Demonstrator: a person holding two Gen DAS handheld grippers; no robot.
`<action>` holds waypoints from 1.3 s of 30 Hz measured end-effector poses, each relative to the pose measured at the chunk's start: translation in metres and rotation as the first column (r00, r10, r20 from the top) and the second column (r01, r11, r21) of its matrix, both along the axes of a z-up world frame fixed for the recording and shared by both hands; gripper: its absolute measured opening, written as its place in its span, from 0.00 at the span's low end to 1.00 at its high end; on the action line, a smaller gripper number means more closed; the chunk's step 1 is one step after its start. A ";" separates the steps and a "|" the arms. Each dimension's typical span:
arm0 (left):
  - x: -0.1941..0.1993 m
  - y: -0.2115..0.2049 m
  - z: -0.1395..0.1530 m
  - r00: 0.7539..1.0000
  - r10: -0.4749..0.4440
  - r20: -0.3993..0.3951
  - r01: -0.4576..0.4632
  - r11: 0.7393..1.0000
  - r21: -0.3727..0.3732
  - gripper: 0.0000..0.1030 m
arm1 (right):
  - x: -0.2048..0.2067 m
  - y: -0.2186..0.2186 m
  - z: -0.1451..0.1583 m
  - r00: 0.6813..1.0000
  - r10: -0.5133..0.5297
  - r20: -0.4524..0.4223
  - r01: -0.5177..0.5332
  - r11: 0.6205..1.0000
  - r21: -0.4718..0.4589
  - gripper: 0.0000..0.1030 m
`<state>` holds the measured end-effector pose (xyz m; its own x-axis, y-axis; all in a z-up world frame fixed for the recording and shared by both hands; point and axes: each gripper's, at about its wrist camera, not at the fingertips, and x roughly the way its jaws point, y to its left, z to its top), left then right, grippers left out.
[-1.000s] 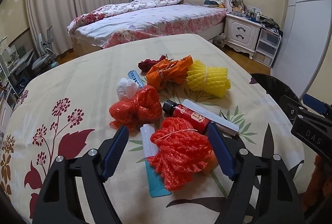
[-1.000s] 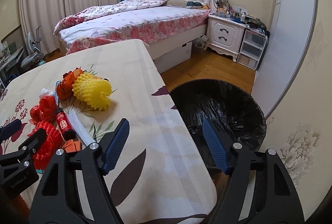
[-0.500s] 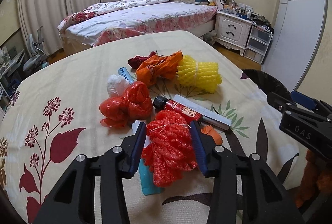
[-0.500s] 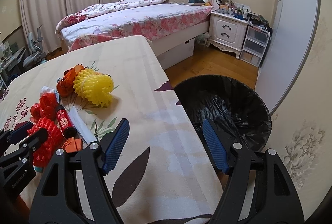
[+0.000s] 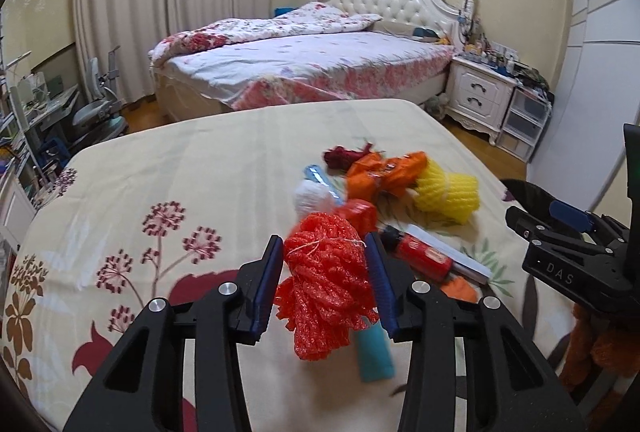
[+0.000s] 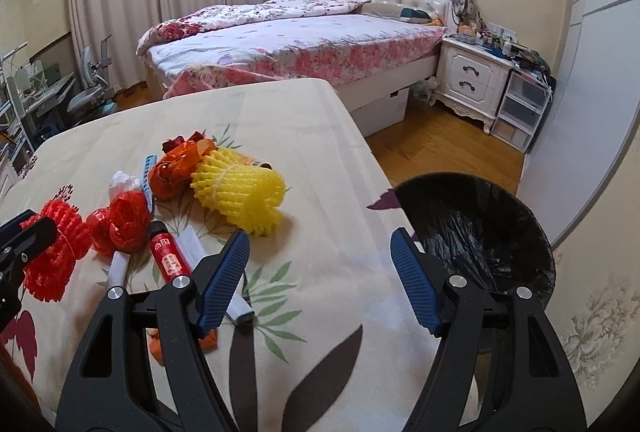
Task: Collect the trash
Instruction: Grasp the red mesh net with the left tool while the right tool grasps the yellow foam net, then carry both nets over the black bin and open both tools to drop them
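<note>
My left gripper (image 5: 325, 264) is shut on a red foam fruit net (image 5: 326, 288), which hangs lifted a little above the table. The same red net (image 6: 56, 252) shows at the left edge of the right wrist view. On the floral tablecloth (image 5: 160, 183) lie a yellow foam net (image 5: 448, 193), an orange wrapper (image 5: 380, 171), a red plastic bag (image 5: 358, 211), a red bottle (image 5: 424, 256) and a teal tube (image 5: 374, 352). My right gripper (image 6: 320, 272) stands open over the table's right edge with nothing between its fingers. A black-lined trash bin (image 6: 480, 224) stands on the floor just right of it.
A white paper wad (image 5: 310, 193), a white box (image 5: 452, 256) and a dark red scrap (image 5: 344, 155) also lie in the pile. Behind the table are a bed (image 5: 304, 67) and a white nightstand (image 5: 480, 95). A wardrobe door (image 6: 592, 71) flanks the bin.
My left gripper closed on the red foam net and lifted it off the table, drawing back to the left. My right gripper shifted left toward the table and stayed open.
</note>
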<state>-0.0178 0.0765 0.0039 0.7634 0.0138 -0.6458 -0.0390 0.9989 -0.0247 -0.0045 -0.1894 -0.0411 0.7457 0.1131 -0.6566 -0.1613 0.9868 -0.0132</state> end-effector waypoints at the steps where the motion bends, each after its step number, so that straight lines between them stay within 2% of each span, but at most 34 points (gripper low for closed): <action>1: 0.002 0.005 0.000 1.000 0.011 -0.001 -0.011 1.000 0.003 0.41 | 0.003 0.003 0.000 1.000 0.012 -0.003 -0.012 1.000 -0.001 0.69; 11: 0.029 0.053 -0.008 0.995 0.101 -0.018 -0.101 0.995 -0.005 0.41 | 0.039 0.030 -0.006 0.994 0.088 -0.058 -0.086 0.996 0.036 0.76; 21: 0.043 0.063 -0.018 0.994 0.100 -0.043 -0.101 0.994 -0.031 0.41 | 0.058 0.047 -0.015 0.990 0.104 -0.090 -0.105 0.994 -0.009 0.76; 22: 0.043 0.064 -0.018 0.994 0.098 -0.045 -0.100 0.994 -0.034 0.41 | 0.058 0.047 -0.016 0.989 0.114 -0.096 -0.114 0.993 -0.003 0.73; 23: 0.043 0.064 -0.020 0.994 0.097 -0.046 -0.098 0.995 -0.034 0.41 | 0.057 0.049 -0.018 0.987 0.124 -0.101 -0.124 0.992 0.003 0.64; 27: 0.043 0.064 -0.021 0.994 0.096 -0.057 -0.098 0.994 -0.040 0.41 | 0.050 0.049 -0.020 0.986 0.130 -0.103 -0.130 0.991 0.003 0.57; 31: 0.042 0.064 -0.020 0.994 0.092 -0.052 -0.094 0.995 -0.040 0.41 | 0.042 0.042 -0.017 0.987 0.129 -0.099 -0.127 0.992 0.027 0.43; 39: 0.031 0.046 -0.013 0.997 0.067 -0.029 -0.068 0.997 -0.037 0.41 | 0.028 0.029 -0.014 0.991 0.109 -0.081 -0.106 0.993 0.042 0.41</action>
